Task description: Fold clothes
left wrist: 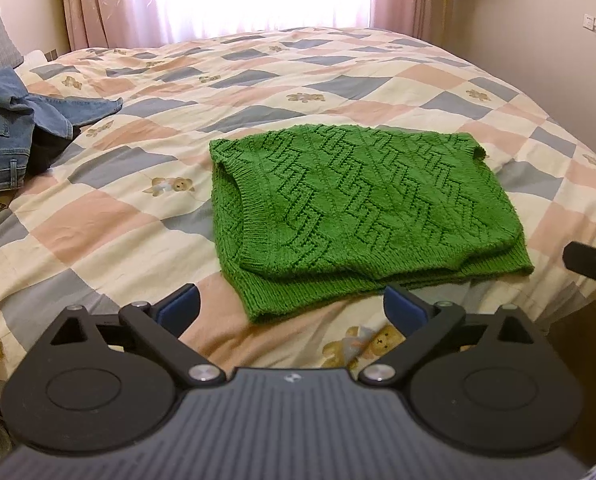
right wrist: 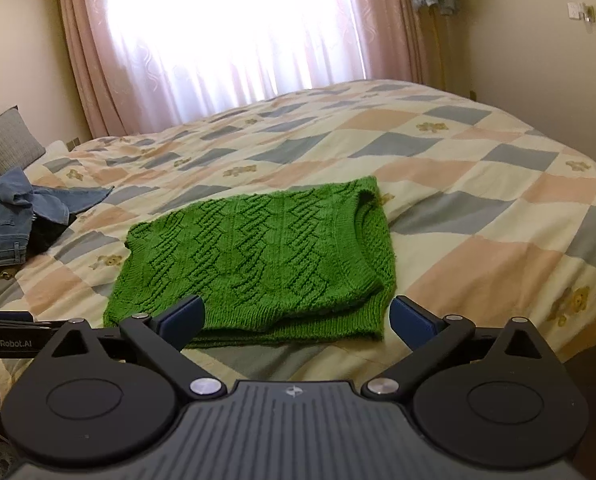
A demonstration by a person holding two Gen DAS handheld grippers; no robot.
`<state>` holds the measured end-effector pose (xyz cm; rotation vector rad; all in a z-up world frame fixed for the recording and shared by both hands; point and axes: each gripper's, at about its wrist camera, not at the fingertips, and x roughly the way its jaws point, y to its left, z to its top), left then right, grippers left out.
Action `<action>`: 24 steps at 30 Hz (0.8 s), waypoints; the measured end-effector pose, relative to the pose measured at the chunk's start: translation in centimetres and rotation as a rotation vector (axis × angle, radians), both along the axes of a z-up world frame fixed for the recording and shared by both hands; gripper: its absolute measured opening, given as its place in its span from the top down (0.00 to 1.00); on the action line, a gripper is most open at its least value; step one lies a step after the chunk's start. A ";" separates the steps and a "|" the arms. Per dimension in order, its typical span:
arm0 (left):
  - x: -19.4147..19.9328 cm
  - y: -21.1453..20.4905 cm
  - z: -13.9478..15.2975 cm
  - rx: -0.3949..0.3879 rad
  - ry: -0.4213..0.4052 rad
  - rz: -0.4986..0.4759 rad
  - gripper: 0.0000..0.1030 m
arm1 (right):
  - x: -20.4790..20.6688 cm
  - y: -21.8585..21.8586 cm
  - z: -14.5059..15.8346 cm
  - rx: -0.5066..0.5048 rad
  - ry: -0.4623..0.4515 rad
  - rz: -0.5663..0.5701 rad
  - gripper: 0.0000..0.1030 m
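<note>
Left wrist view: the left hand-held gripper (left wrist: 291, 308) is spread wide at the bottom of the frame, pinching nothing. The folded green sweater (left wrist: 362, 208) lies on the bed (left wrist: 97, 224) at centre right, jeans (left wrist: 5, 136) at the left edge.

Right wrist view: the right hand-held gripper (right wrist: 298, 316) is also spread and empty; the sweater (right wrist: 257, 260) lies at centre, just beyond its fingertips.

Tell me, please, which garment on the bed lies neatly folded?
The green knitted sweater mid-bed lies folded flat; the blue denim clothes at the left edge are a rumpled heap.
</note>
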<state>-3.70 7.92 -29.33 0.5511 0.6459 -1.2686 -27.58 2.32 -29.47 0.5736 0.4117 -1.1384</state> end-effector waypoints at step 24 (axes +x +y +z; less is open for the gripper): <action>-0.9 1.0 -0.2 0.016 -0.010 -0.018 0.01 | -0.4 1.0 -1.5 0.063 -0.017 0.012 0.00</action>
